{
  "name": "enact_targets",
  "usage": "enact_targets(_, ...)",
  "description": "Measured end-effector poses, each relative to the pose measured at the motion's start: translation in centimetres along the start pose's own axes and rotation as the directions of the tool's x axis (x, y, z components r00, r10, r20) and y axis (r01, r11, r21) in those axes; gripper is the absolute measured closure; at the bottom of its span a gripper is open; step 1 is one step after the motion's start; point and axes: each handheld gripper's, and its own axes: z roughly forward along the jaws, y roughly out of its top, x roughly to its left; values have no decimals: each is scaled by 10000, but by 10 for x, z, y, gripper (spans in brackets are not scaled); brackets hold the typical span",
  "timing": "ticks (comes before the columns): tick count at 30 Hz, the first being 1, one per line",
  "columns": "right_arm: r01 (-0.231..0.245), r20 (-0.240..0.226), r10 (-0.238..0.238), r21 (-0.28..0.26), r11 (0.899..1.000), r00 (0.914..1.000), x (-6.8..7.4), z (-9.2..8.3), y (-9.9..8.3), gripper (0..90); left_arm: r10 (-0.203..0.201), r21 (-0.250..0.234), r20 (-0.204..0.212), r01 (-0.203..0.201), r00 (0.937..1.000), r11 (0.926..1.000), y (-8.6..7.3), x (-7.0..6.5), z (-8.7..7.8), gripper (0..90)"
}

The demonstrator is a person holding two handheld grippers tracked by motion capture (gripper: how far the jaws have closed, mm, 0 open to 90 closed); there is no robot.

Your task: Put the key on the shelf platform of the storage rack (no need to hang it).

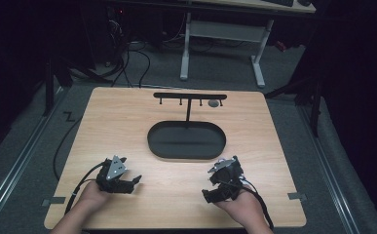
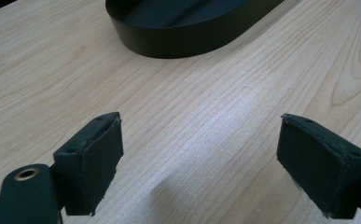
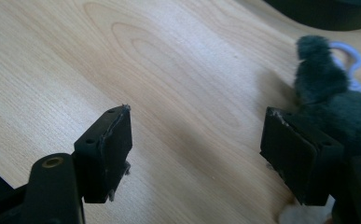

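A grey plush toy [image 3: 341, 102] with a white loop [image 3: 353, 60] lies on the wooden table [image 1: 127, 122], against the outer side of one jaw of my right gripper [image 3: 197, 116]. That gripper is open, with bare wood between its pads. In the high view it rests at the table's front right [image 1: 208, 183], with the toy [image 1: 221, 164] at its far side. My left gripper [image 2: 200, 126] is open too, low over the wood with nothing between its pads, at the front left [image 1: 130, 178]. A black oval tray [image 1: 153, 141] sits mid-table; its wall [image 2: 178, 44] is ahead of the left jaws.
A black T-shaped rack [image 1: 190, 96] with several small hooks rises from the tray's far side. A small grey object [image 1: 214, 103] hangs at its right end. A white-legged desk [image 1: 256, 58] and cables [image 1: 127, 58] stand on the floor beyond the table.
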Motion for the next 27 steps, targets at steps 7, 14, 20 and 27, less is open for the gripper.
enact_targets(7,-86,300,94,-288,9995,9995,-9,-17,-2,230,19,10,2,-19,10000,10000,0,0,0,153)
enact_targets(14,-411,583,436,-430,9982,9973,-20,-29,-9,222,7,0,-5,-7,10000,10000,0,0,0,154)
enact_targets(20,-637,774,670,-447,9970,9948,-30,-33,-15,220,3,2,-3,-3,10000,10000,0,0,0,154)
enact_targets(27,-1048,908,1085,-449,9935,9899,-41,-34,-24,219,24,12,-3,-24,10000,10000,0,0,0,154)
